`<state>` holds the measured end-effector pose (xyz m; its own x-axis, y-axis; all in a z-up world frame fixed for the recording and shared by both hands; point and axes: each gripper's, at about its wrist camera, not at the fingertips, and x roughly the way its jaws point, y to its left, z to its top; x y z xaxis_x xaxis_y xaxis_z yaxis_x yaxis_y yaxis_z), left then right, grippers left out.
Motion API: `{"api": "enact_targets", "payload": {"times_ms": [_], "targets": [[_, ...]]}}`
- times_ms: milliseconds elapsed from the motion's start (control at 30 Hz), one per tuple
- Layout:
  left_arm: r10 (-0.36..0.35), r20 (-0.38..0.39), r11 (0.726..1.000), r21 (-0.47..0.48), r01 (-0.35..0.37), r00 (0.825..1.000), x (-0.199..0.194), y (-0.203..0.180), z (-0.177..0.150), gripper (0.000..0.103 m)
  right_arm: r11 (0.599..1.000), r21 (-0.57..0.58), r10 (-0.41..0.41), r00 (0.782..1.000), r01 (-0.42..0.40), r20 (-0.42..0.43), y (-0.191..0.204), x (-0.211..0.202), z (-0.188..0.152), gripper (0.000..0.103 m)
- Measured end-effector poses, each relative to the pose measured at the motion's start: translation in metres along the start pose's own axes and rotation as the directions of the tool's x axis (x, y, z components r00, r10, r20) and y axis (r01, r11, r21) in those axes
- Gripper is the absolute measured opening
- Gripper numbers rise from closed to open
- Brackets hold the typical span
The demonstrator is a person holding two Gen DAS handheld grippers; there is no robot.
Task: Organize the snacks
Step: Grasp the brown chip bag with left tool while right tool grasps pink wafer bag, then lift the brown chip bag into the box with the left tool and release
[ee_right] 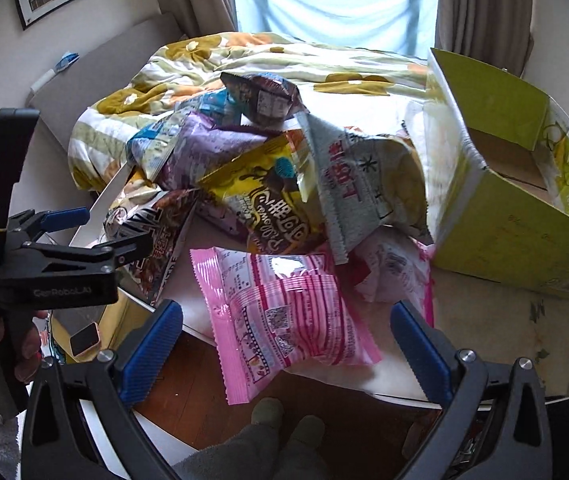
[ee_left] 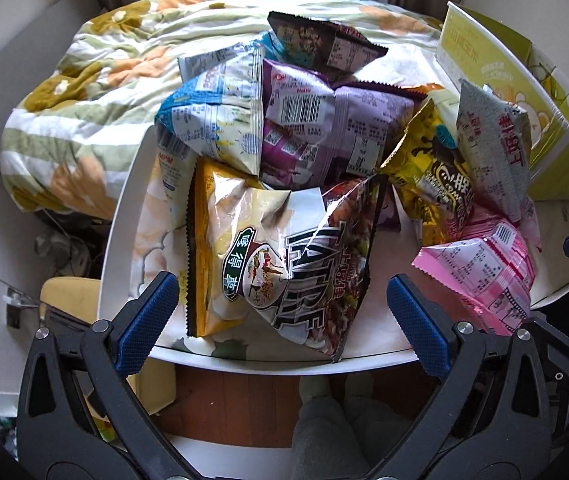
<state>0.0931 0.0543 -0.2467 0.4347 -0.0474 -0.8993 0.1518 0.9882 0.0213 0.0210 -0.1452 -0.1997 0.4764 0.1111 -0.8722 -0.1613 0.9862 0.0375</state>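
Pink snack bag (ee_right: 284,312) dead ahead of right gripper (ee_right: 284,344), lower centre of right wrist frame, lying flat on white table (ee_right: 484,320) with near corner hanging over the table edge toward the blue pads. Long axis roughly along the view, tilted a bit from upper left to lower right, so the bag's short width sits between the pads. Right gripper spread wide, nothing held, pads either side of the bag's near end but not touching it. Same pink snack bag (ee_left: 480,272) far right in left wrist frame, outside left gripper (ee_left: 280,320). Left gripper also wide, empty, facing yellow-and-white chip bag (ee_left: 244,252) at lower centre, that bag's sealed edge running near vertical in frame. Likely split: right hand nearer pink bag, left hand nearer chip bag. Green cardboard box (ee_right: 516,200) open at upper right of right wrist frame, just beyond the pile, probably the drop spot, closer to the right side. Rest of pile, purple bag (ee_left: 324,128), yellow chocolate bag (ee_right: 268,196), grey bag (ee_right: 364,184), stacked mid frame behind, overlapping each other. Probable next move: short straight push forward and close across pink bag's width; risk of thin film slipping or dragging the neighbour bag under it.
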Motion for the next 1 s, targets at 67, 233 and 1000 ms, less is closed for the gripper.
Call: {"api": "enact_targets", "payload": {"times_ms": [67,233,1000], "targets": [[0.008,-0.023,1.0,0.011,-0.007,1.0,0.012,0.0,-0.001,0.102,1.0,-0.023,-0.014,1.0,0.014,-0.014,0.004,0.008,-0.002,0.103],[-0.003,-0.043,1.0,0.026,0.004,0.999,0.031,0.001,0.002,0.102,0.996,-0.072,-0.051,0.998,0.048,-0.03,0.009,0.03,-0.003,0.103],[0.035,-0.043,0.997,0.075,-0.032,0.998,0.04,0.002,0.003,0.068,0.99,-0.117,-0.091,0.994,0.083,-0.062,0.012,0.069,0.004,0.071]]}}
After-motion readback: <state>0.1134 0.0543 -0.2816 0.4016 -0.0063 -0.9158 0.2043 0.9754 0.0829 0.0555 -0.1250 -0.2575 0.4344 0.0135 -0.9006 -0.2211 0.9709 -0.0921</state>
